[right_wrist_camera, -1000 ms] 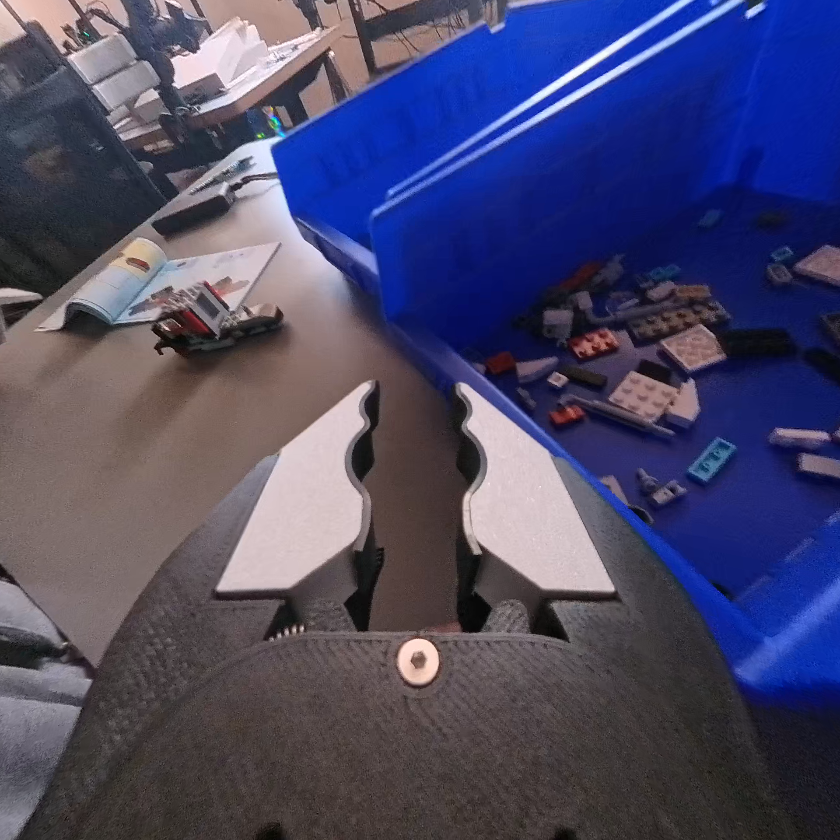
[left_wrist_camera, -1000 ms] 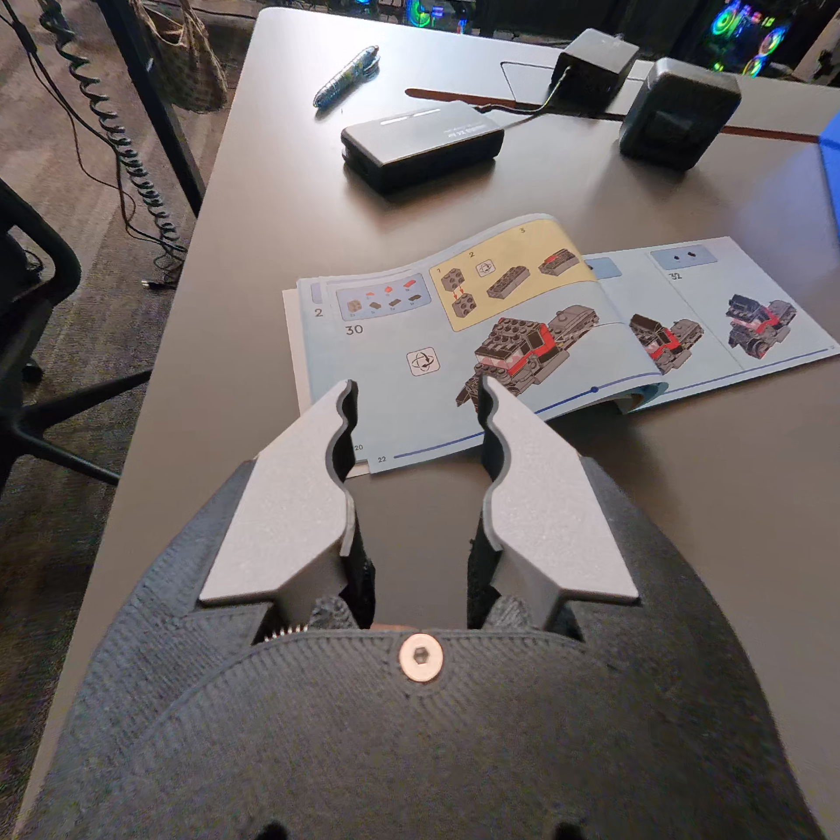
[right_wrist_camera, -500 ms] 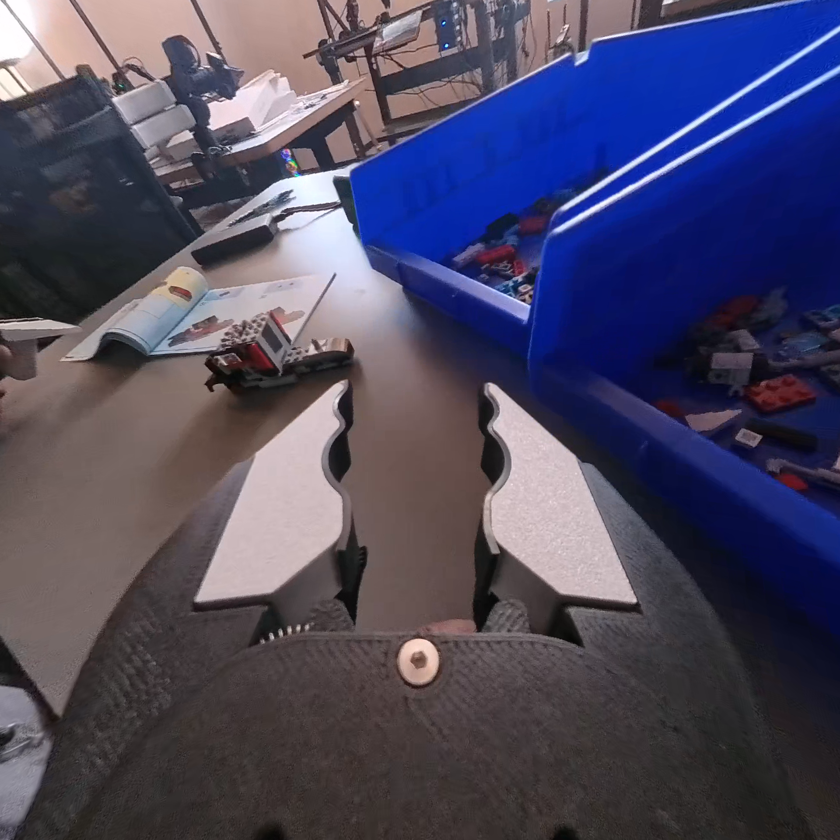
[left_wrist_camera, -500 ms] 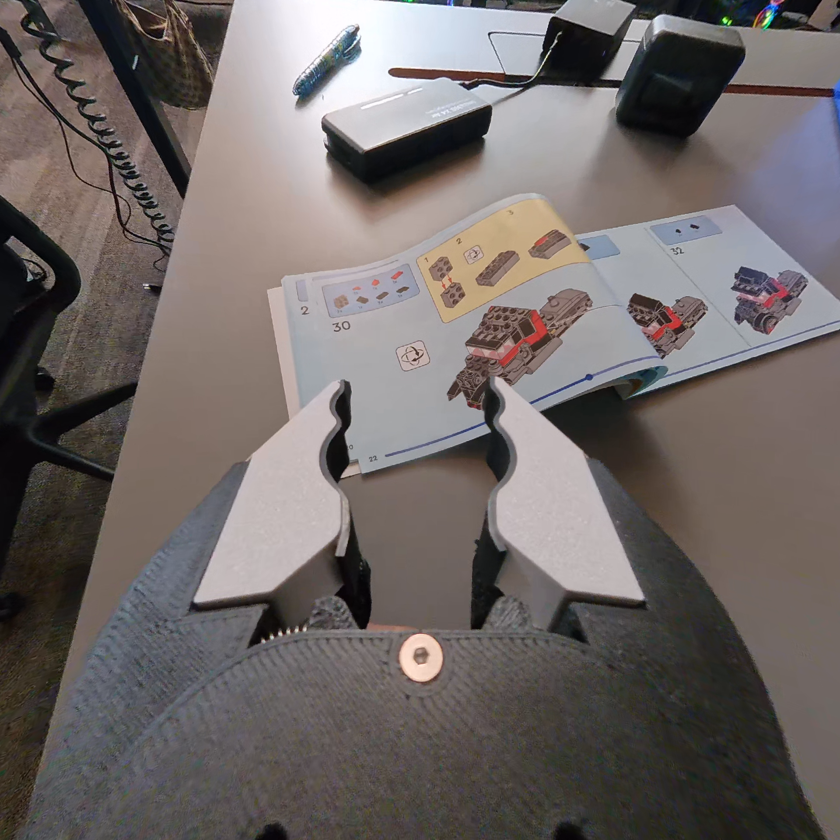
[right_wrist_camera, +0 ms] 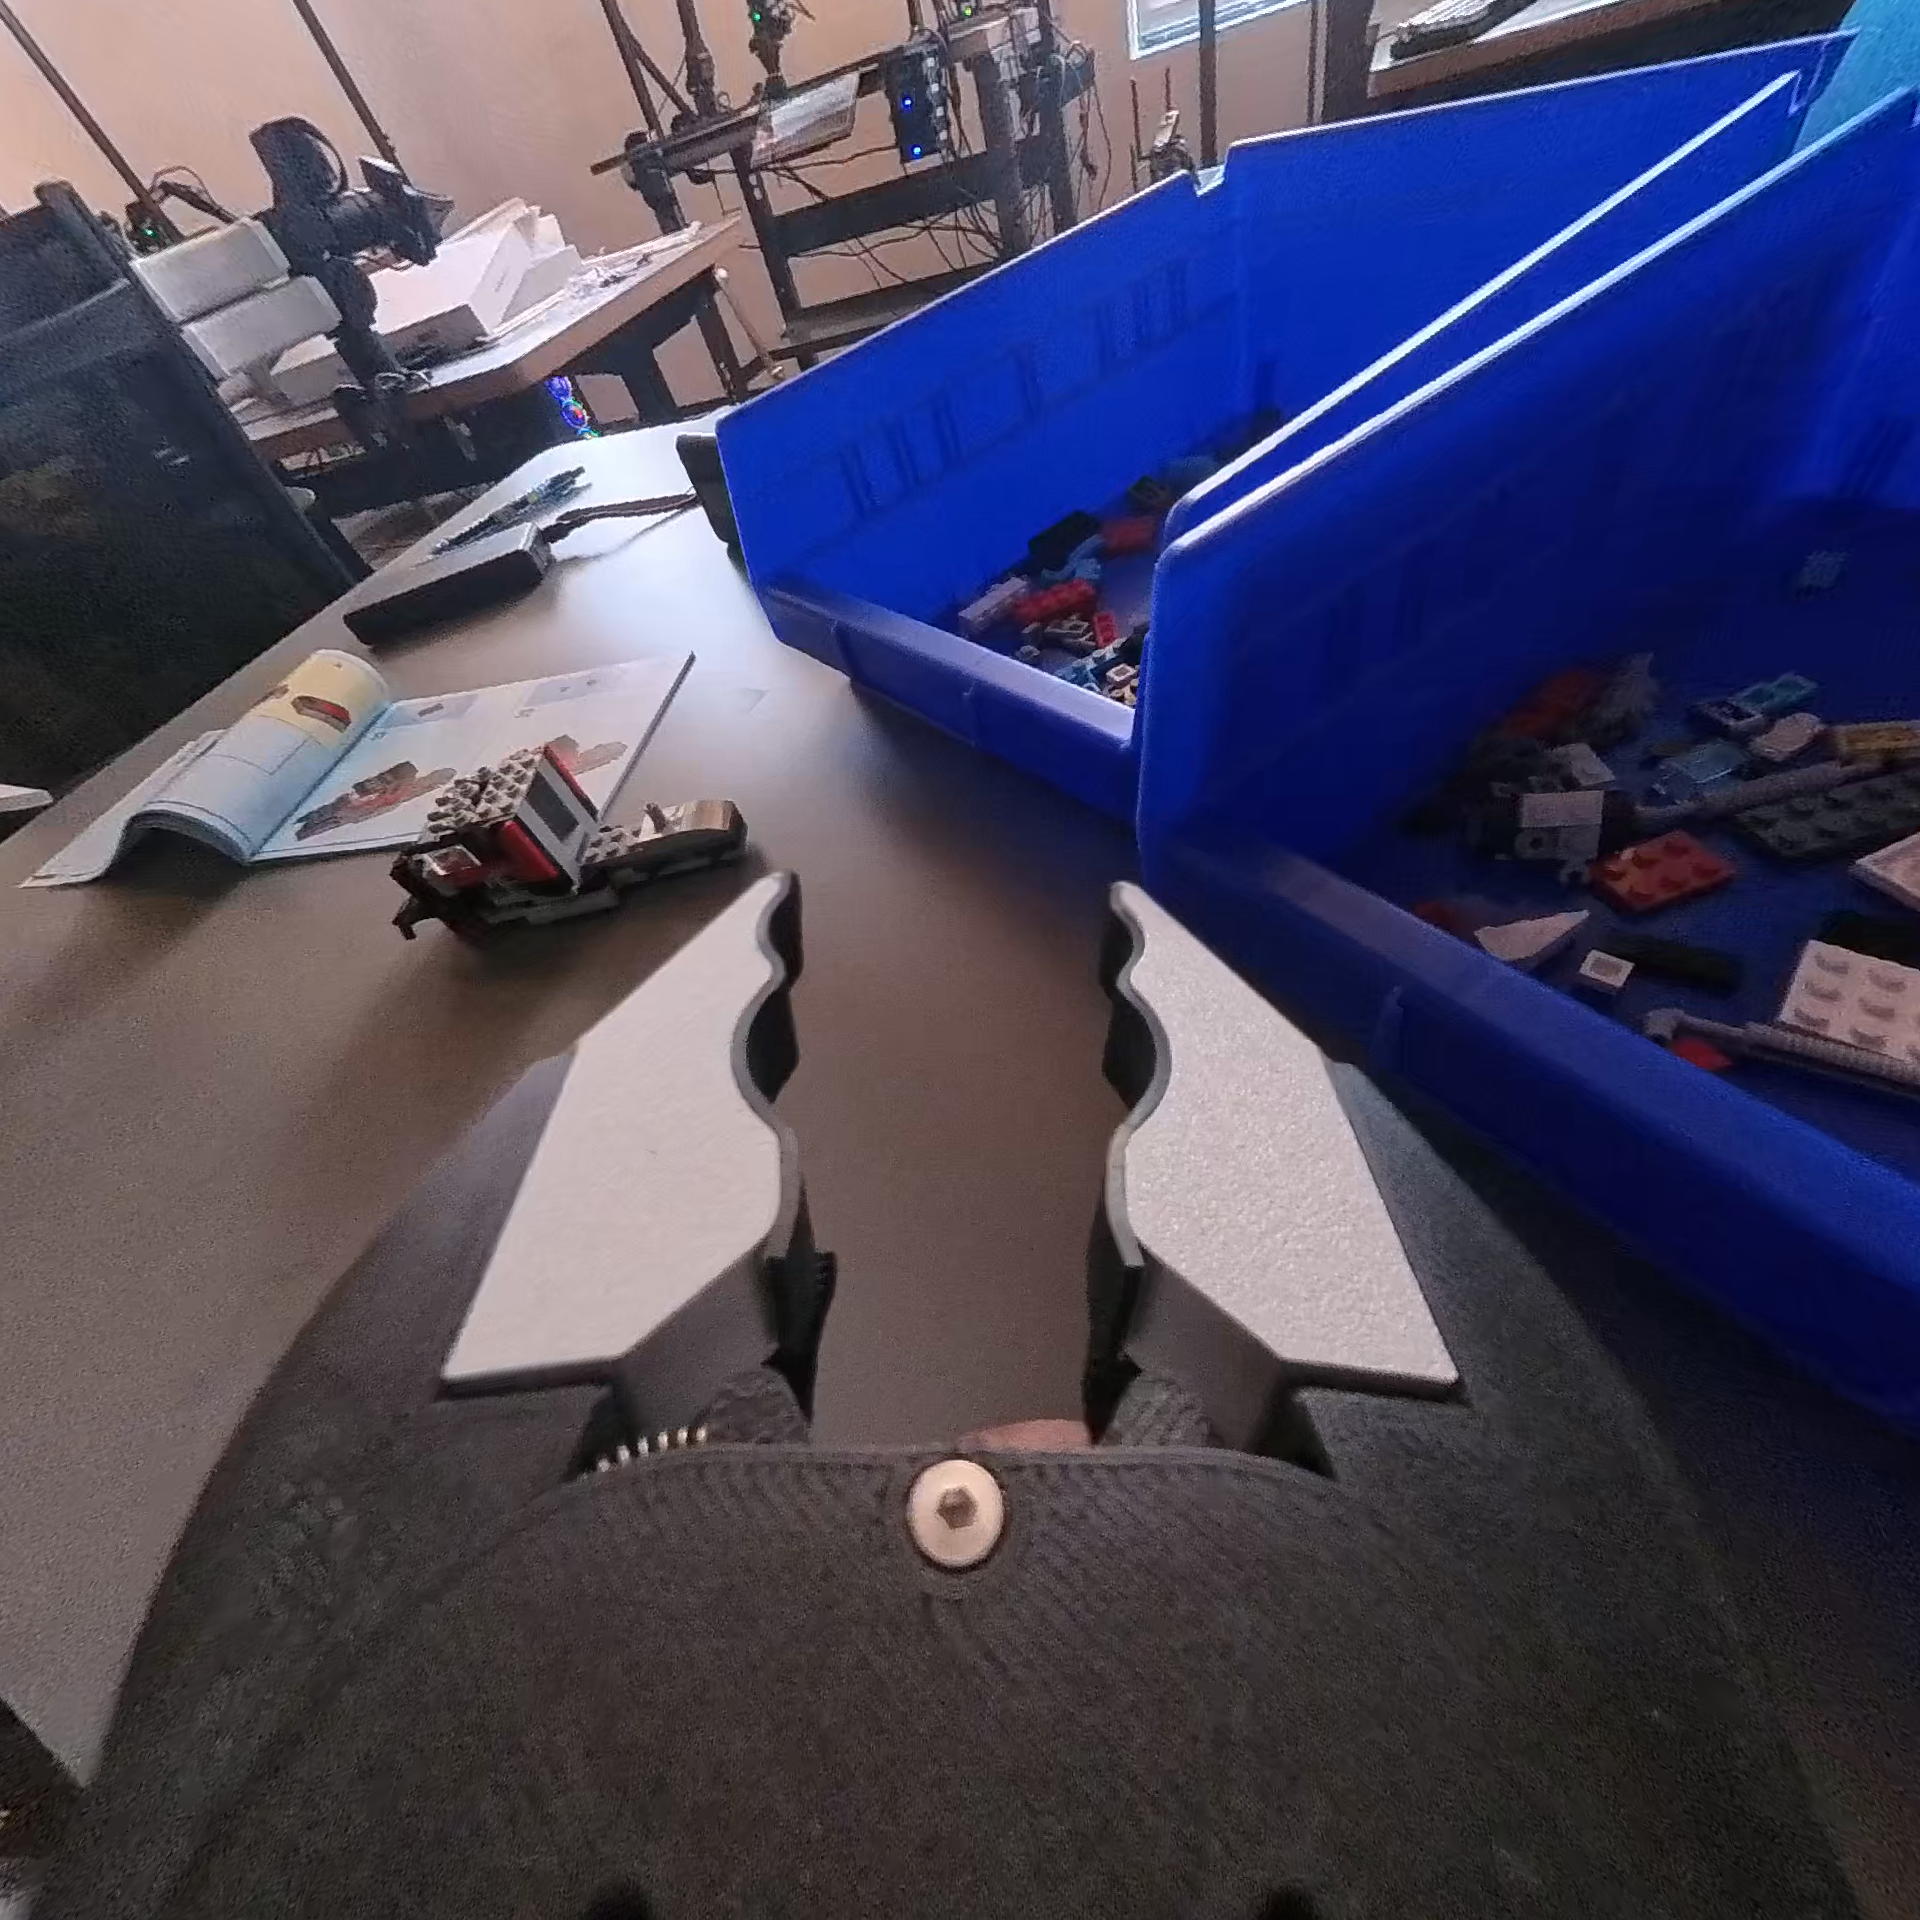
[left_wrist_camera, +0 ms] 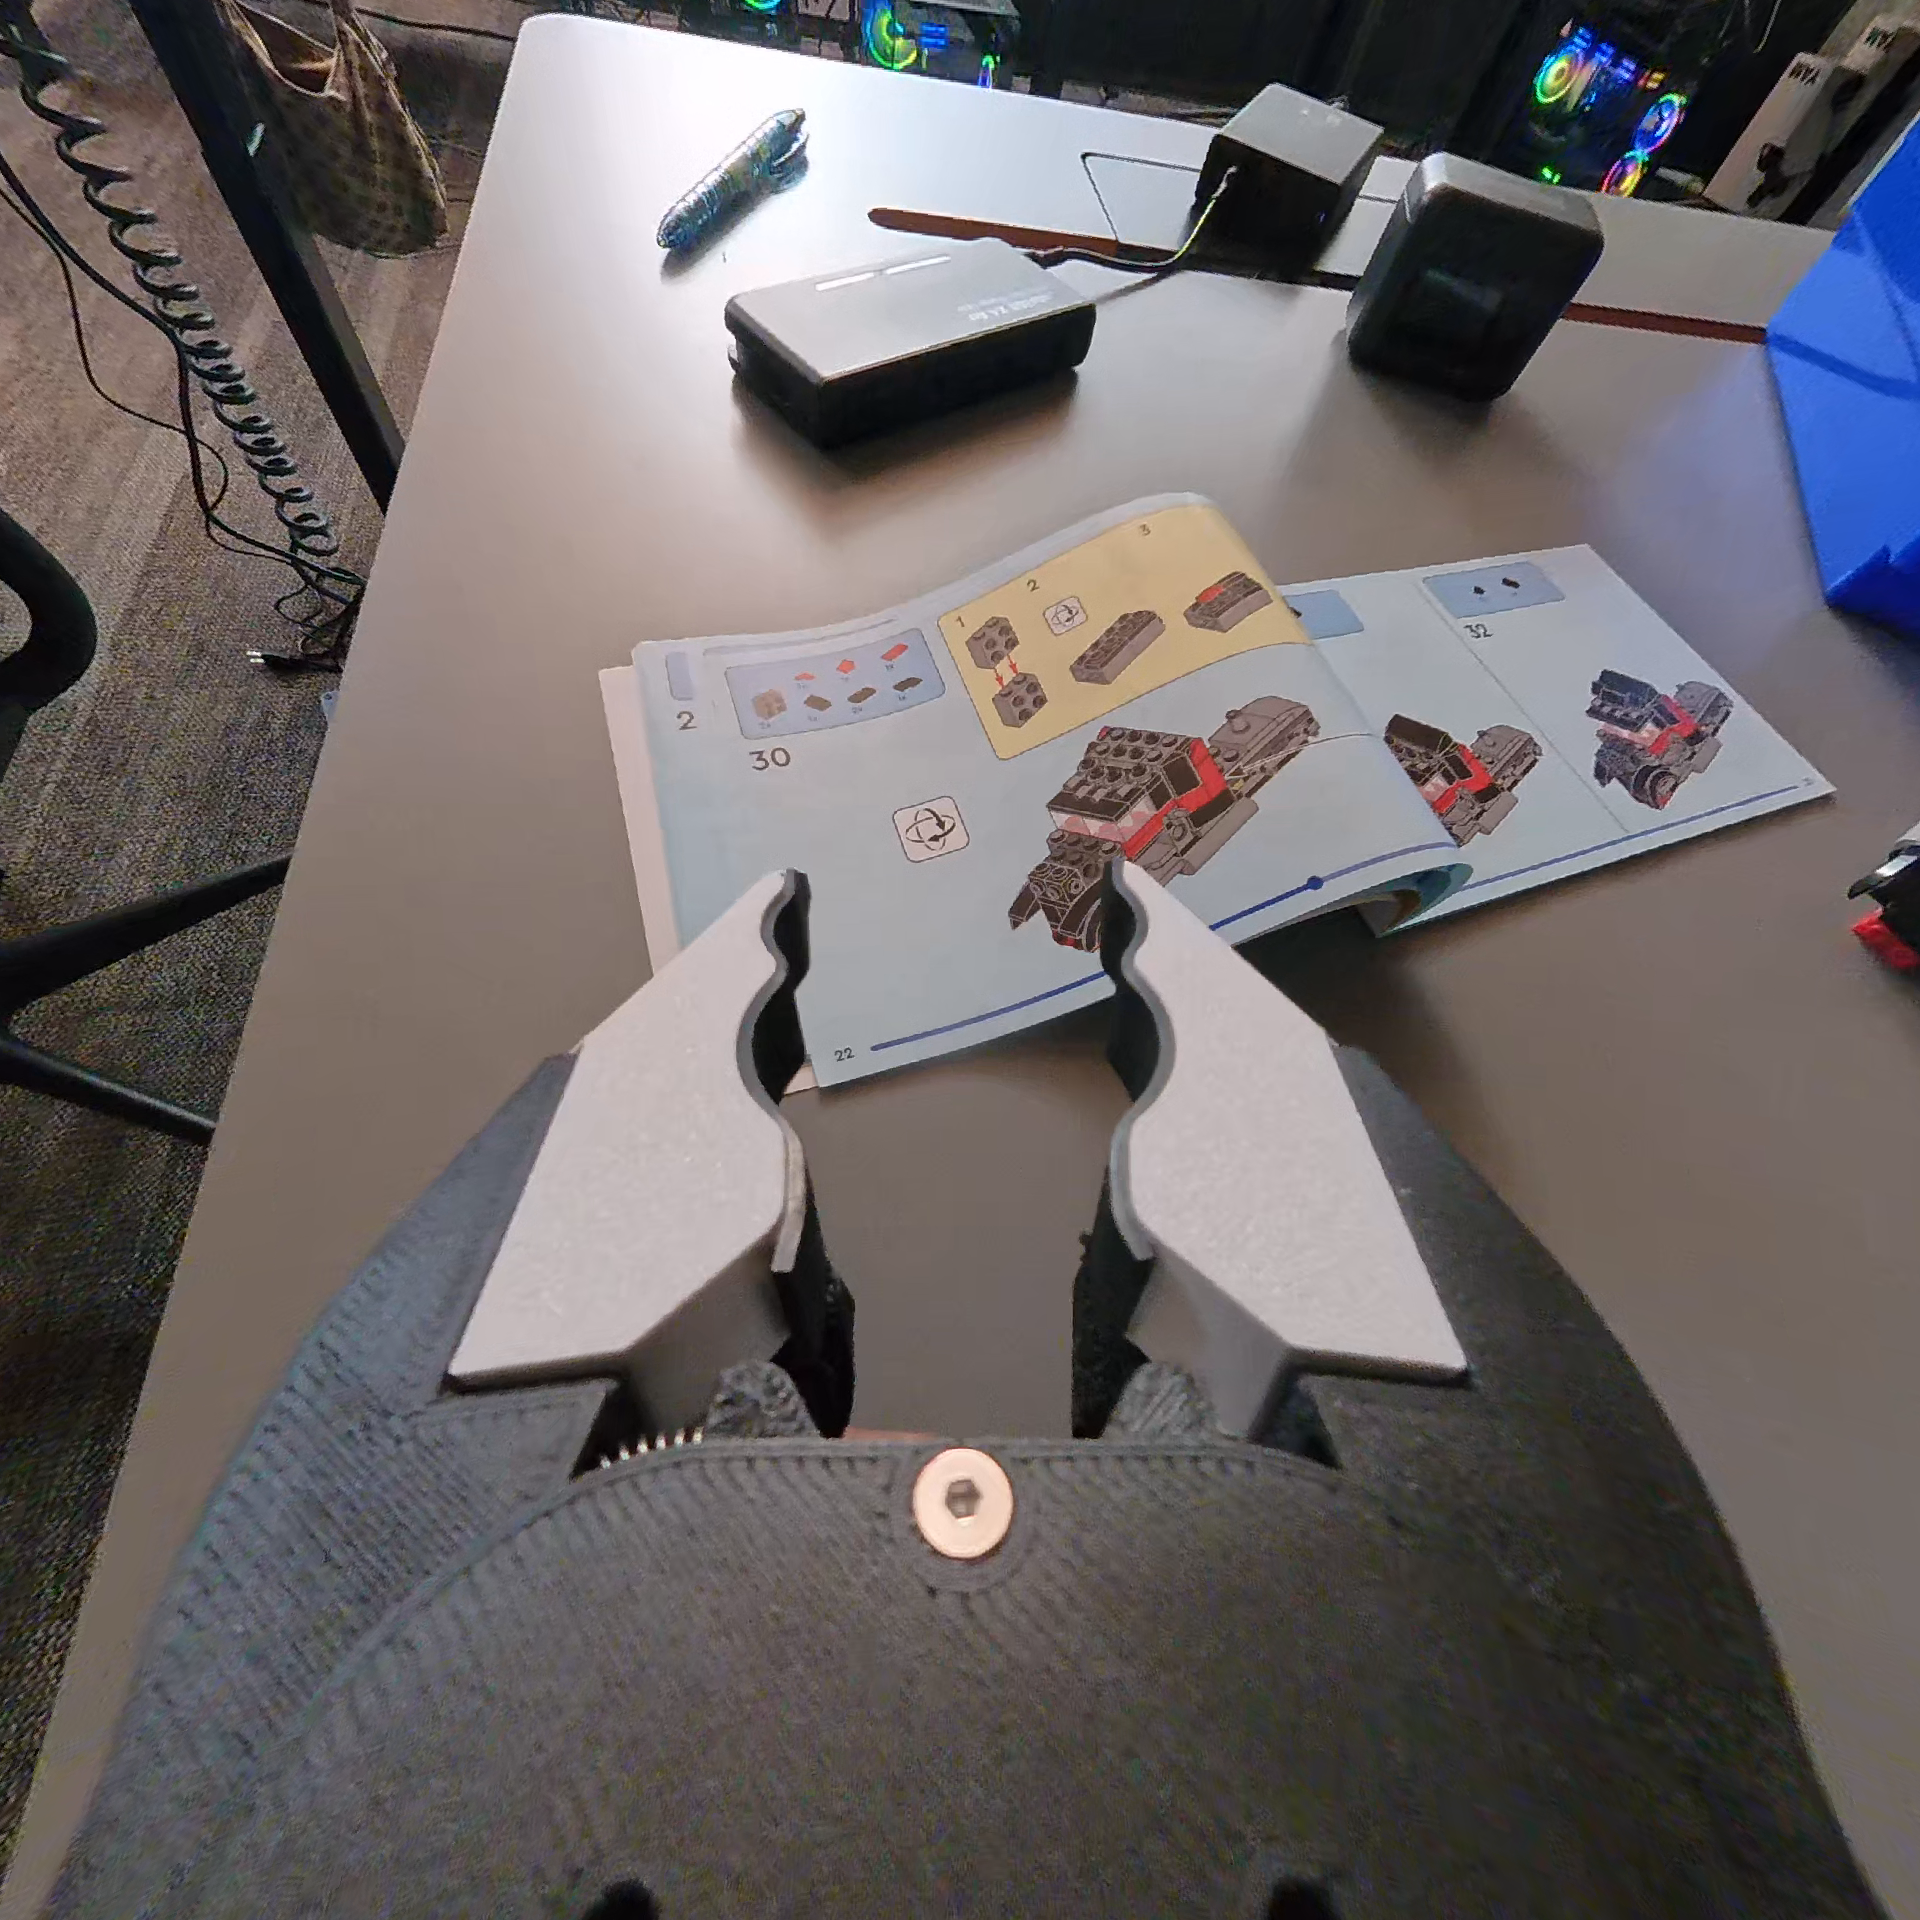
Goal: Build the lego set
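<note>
A partly built black, red and grey lego model (right_wrist_camera: pixel 566 852) lies on the dark table, ahead and left of my right gripper (right_wrist_camera: pixel 951 914), which is open and empty above the table. An open instruction booklet (left_wrist_camera: pixel 1143 748) lies flat just ahead of my left gripper (left_wrist_camera: pixel 951 914), which is open and empty, its fingertips over the booklet's near edge. The booklet also shows in the right wrist view (right_wrist_camera: pixel 343 758) behind the model. Only an edge of the model (left_wrist_camera: pixel 1893 914) shows at the right border of the left wrist view. Two blue bins hold several loose lego pieces (right_wrist_camera: pixel 1662 862).
The near blue bin (right_wrist_camera: pixel 1558 1091) and the far blue bin (right_wrist_camera: pixel 935 665) stand along the table's right side. A black box (left_wrist_camera: pixel 909 332), a pen (left_wrist_camera: pixel 732 177), and two black cubes (left_wrist_camera: pixel 1475 270) sit at the table's far end. The table's left edge drops to carpet with a chair base (left_wrist_camera: pixel 94 925). The grippers' ends are close to 50 cm from one another.
My right gripper swung left, away from the near bin toward the model, and its jaws opened wider. My left gripper stayed near the booklet, shifting only slightly.
</note>
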The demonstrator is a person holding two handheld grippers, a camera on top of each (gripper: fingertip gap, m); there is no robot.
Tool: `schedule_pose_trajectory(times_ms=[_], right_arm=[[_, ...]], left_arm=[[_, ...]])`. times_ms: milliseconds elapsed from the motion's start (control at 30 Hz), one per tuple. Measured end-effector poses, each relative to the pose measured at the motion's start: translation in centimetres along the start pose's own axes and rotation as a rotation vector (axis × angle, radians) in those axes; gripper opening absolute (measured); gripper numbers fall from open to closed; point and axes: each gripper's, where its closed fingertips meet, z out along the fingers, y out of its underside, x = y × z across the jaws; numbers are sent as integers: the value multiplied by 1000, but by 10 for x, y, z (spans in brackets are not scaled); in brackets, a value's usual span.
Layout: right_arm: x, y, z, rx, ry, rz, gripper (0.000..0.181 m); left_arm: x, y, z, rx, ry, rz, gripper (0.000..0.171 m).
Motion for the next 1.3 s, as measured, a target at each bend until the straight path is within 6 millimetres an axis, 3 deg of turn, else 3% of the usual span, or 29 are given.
schedule_pose_trajectory(times_ms=[233, 500, 800, 1300], right_arm=[[6, 1, 0, -5, 6, 49, 20], [4, 3, 3, -26, -3, 42, 0], [2, 5, 4, -43, 5, 17, 0], [0, 10, 7, -74, 12, -18, 0]], left_arm=[[0, -1, -1, 12, 0, -1, 49], [0, -2, -2, 20, -5, 2, 29], [0, -1, -1, 11, -23, 26, 1], [9, 2, 1, -12, -28, 120, 0]])
